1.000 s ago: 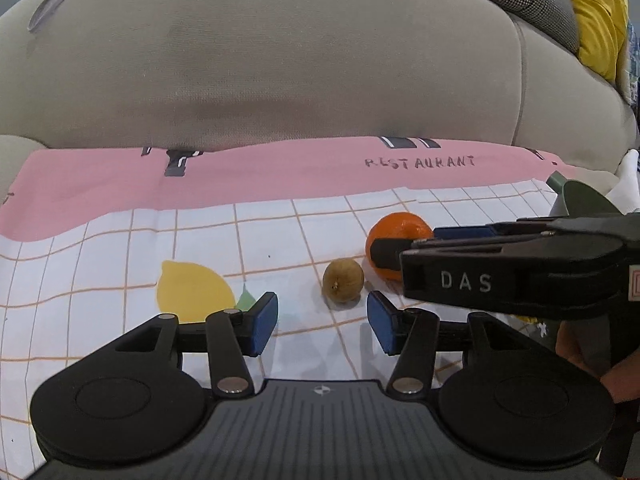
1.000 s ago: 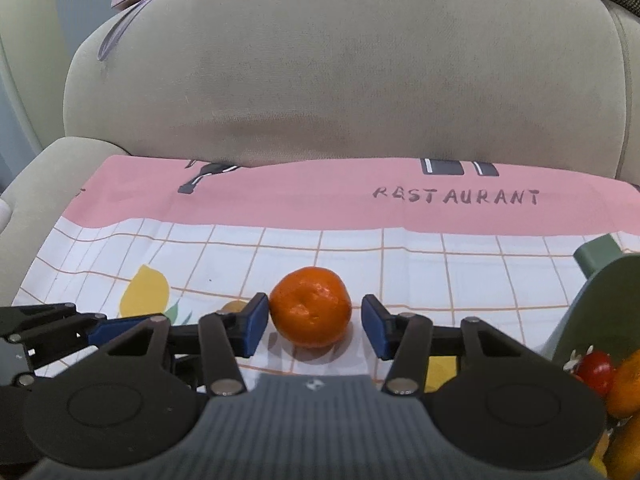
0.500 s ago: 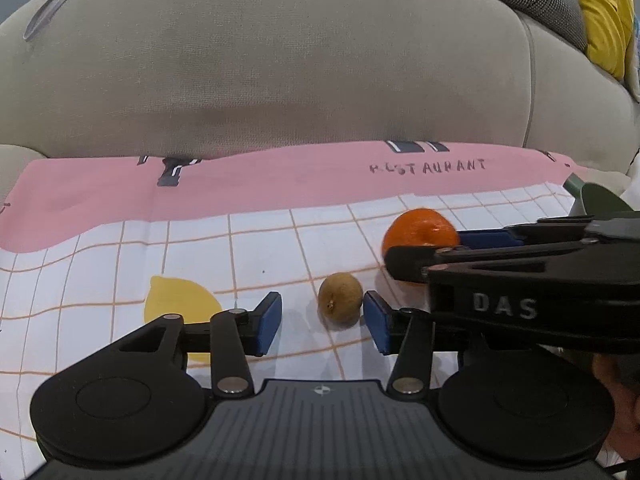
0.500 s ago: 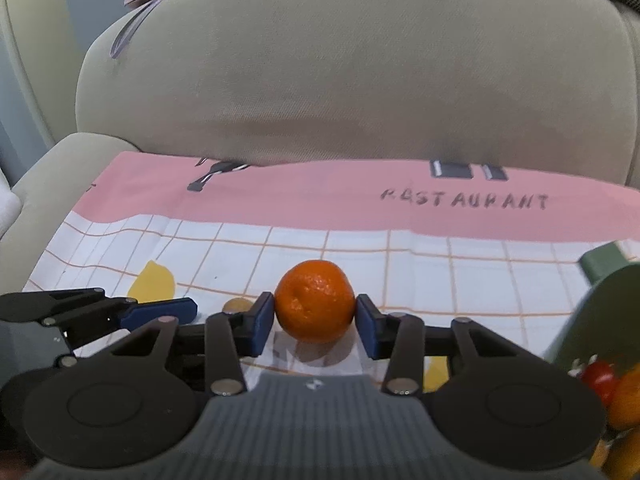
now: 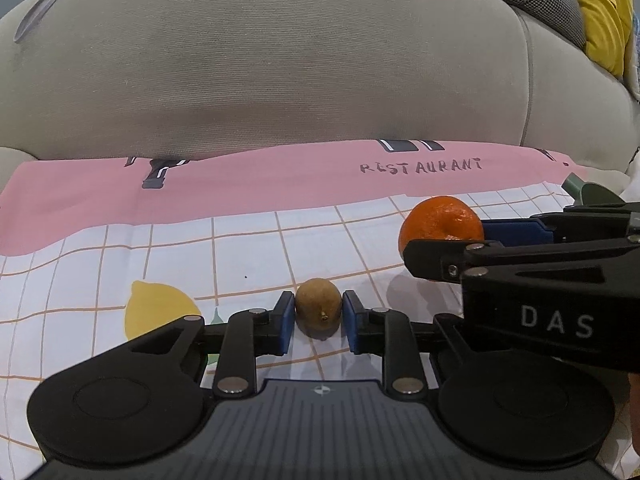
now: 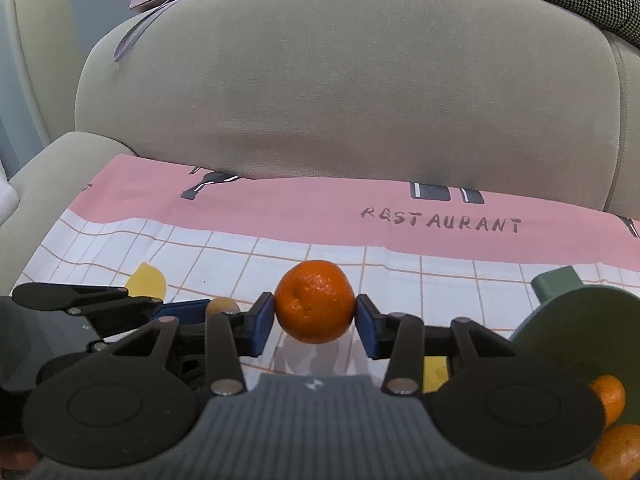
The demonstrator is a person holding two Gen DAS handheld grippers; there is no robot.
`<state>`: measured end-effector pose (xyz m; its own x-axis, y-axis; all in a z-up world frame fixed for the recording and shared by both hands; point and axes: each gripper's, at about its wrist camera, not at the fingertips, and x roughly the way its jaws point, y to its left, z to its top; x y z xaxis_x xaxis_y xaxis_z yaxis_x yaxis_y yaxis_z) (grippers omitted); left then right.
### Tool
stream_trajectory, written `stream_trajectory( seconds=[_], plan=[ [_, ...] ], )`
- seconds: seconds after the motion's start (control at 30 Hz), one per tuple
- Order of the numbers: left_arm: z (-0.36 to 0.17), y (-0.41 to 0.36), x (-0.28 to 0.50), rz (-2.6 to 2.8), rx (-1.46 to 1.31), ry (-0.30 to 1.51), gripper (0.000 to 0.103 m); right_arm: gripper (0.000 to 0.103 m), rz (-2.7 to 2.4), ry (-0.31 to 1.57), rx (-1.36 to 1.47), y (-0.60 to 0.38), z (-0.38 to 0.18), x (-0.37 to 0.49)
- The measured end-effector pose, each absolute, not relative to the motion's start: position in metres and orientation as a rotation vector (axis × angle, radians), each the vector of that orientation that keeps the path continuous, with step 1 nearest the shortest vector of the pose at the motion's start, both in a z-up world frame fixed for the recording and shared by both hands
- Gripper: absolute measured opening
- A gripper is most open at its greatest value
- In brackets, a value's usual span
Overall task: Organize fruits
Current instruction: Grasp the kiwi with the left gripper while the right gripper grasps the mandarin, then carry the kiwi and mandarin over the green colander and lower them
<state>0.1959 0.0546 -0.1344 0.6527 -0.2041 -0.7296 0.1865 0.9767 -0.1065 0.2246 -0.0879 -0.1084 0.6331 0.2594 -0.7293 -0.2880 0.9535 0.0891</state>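
Since a second ago both sets of jaws have drawn in; left gripper point(image 5: 319, 317) now clamps the small brown fruit point(image 5: 319, 313) on the checked cloth point(image 5: 248, 248); right gripper point(image 6: 315, 320) pinches the mandarin point(image 6: 314, 307), just above the cloth; green bowl point(image 6: 560, 312) with other fruit sits right.

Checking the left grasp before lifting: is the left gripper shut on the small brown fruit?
Shut on it: the left gripper has both blue pads pressed against the small brown fruit.
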Motion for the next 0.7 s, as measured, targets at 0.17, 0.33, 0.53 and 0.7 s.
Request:
stream_trajectory(
  seconds=[0.17, 0.33, 0.53, 0.7],
  plan=[
    [-0.124, 0.055, 0.192, -0.206, -0.016, 0.841, 0.028, 0.041, 0.319, 0.821, -0.050, -0.089, -0.103, 0.220],
    [-0.106, 0.055, 0.179, -0.189, 0.000, 0.838, 0.028, 0.041, 0.330, 0.799, -0.055, -0.092, -0.090, 0.210],
    [-0.084, 0.061, 0.159, -0.174, -0.028, 0.829, 0.028, 0.041, 0.340, 0.771, -0.055, -0.098, -0.069, 0.192],
    [-0.061, 0.054, 0.142, -0.183, -0.031, 0.801, 0.028, 0.041, 0.352, 0.745, -0.069, -0.108, -0.052, 0.170]
  ],
)
